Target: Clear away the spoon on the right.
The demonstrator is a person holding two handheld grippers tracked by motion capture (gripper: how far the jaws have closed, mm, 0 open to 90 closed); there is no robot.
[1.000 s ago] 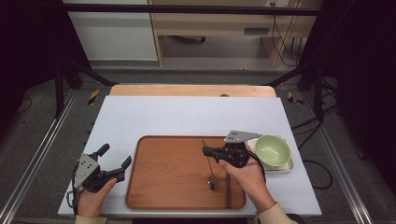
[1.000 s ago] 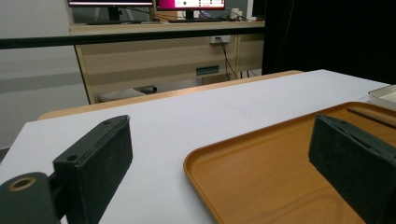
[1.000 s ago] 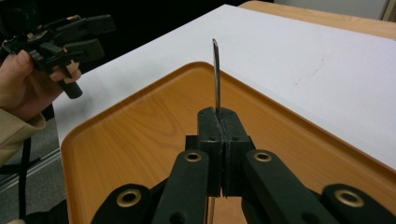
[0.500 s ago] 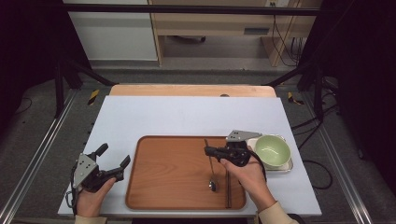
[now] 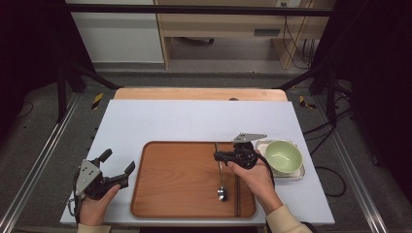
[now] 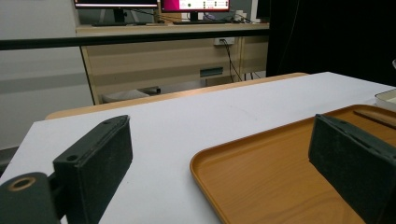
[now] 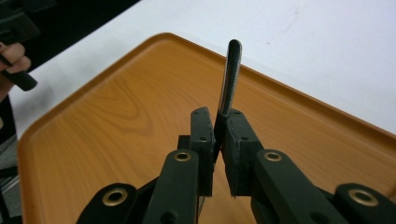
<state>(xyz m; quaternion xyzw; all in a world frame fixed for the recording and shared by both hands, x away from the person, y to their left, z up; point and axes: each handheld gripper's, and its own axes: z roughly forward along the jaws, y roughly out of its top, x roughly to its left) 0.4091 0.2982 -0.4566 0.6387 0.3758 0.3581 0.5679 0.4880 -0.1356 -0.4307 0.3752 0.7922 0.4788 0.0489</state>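
Right gripper (image 7: 219, 140) fingers barely pinch the spoon (image 5: 221, 172) handle, bowl end resting on the tray (image 5: 180, 204) and jaws just easing open, so it may drop and clatter; left gripper (image 5: 116, 167) released beside the tray.

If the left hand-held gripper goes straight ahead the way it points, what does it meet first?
Probably the near-left rim of the brown wooden tray: the left hand-held gripper points over bare white tabletop, open jaws straddling that corner. Depth is uncertain.
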